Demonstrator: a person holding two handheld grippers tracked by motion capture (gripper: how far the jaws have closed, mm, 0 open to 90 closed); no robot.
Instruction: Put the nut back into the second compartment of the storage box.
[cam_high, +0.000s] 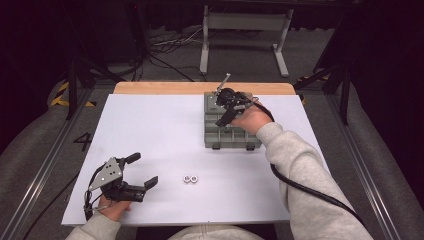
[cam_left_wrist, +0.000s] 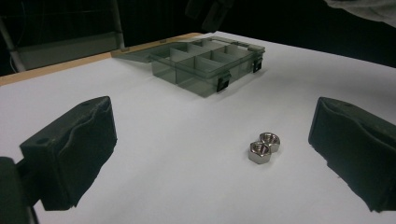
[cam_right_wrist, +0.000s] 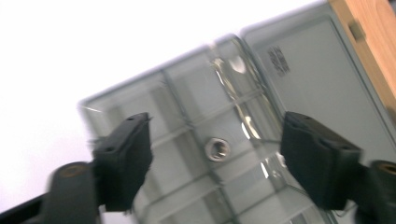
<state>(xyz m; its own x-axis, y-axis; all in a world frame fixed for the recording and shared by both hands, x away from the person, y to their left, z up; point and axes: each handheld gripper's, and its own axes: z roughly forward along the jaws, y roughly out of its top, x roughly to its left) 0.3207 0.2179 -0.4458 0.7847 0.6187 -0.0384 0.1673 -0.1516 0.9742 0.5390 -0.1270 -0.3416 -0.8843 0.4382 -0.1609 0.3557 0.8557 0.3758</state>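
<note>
Nut lies in a box compartment beneath the right gripper's spread, empty fingers.

My left gripper is black, with two chunky ridged pads, a grey three-cornered plate dotted with small holes on top and thin dark cables at its rear. My right gripper is black too, trailing a thick black cable along my sleeve, which is light grey sweatshirt fabric with a ribbed cuff, as on my left arm.
</note>
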